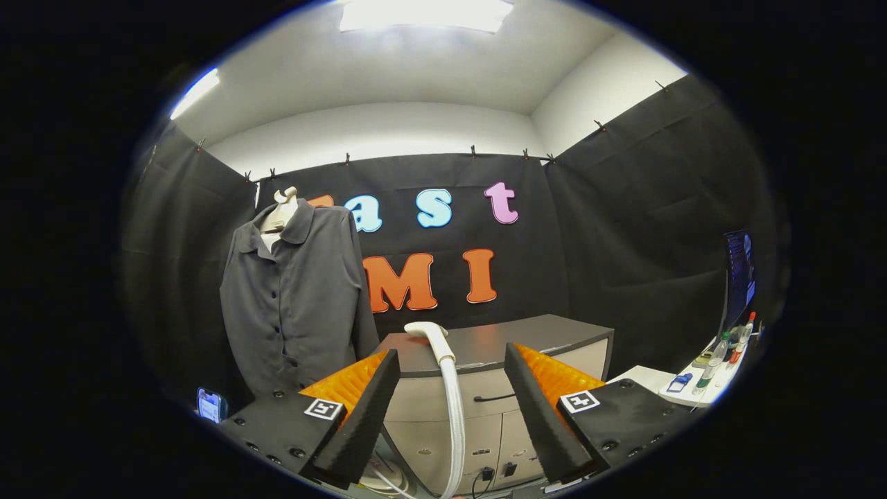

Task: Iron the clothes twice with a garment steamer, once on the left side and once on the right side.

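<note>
Hand-held gripper [452, 395]: fingers spread wide, nothing between the pads, no contact with anything

Steamer [443, 360]: white head and ribbed hose, seen in the gap between the fingers and beyond them. Head rests at the near edge of the tabletop [540, 333], curved over to the left. Hose drops straight down the cabinet front, between the two fingers, toward the floor; its lower end cannot be made out

Tabletop: dark slab on a pale cabinet [485, 423] with drawers and a dark handle, straight ahead past the fingertips. Cables and small plugs near the cabinet base

Shirt [298, 305]: dark grey, buttoned, collared, hanging on a pale mannequin [283, 208], far left of the steamer and beyond the left finger. Placket faces the camera, sleeves hang down. Shirt stands well apart from the fingers and from the steamer head

Phone [210, 405]: lit screen, low at left, near the shirt hem

Right side: a white shelf [651, 378] with bottles [724, 353] and small items, a monitor [739, 277] upright behind them

Ceiling light [423, 14] on overhead
</note>
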`<state>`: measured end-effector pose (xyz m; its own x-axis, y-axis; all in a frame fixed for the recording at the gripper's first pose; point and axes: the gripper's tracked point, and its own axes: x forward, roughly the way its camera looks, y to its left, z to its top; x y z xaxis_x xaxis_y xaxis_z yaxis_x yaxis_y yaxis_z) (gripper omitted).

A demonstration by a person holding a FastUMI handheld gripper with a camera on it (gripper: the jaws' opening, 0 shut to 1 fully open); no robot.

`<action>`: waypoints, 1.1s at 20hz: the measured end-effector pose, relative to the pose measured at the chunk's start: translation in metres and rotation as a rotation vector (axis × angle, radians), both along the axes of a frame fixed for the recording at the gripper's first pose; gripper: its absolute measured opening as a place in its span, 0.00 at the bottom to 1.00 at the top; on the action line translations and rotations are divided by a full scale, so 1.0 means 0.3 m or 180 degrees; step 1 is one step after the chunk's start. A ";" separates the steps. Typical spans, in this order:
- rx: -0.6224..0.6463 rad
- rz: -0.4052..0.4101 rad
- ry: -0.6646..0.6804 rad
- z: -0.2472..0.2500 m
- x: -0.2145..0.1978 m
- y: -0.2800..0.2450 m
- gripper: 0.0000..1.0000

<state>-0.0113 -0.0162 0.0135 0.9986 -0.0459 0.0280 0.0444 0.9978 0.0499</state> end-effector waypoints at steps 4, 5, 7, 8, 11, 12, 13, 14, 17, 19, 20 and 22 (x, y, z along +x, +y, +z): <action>0.0037 0.0011 0.0030 -0.020 0.004 0.010 0.98; 0.0050 0.0020 0.0041 -0.023 0.005 0.016 0.98; 0.0059 0.0021 0.0047 -0.025 0.006 0.015 0.98; 0.0058 0.0021 0.0043 -0.023 0.006 0.015 0.98; 0.0059 0.0019 0.0024 -0.016 0.007 0.016 0.98; 0.0057 0.0021 0.0025 -0.016 0.007 0.017 0.98; 0.0054 0.0025 0.0026 -0.017 0.007 0.017 0.98; 0.0048 0.0030 0.0026 -0.016 0.006 0.017 0.98; 0.0055 0.0068 -0.0053 0.020 0.008 0.030 0.98; 0.0049 0.0066 -0.0086 0.040 0.019 0.030 0.98; 0.0048 0.0069 -0.0084 0.043 0.028 0.031 0.98; 0.0047 0.0100 -0.0083 0.059 0.056 0.046 0.98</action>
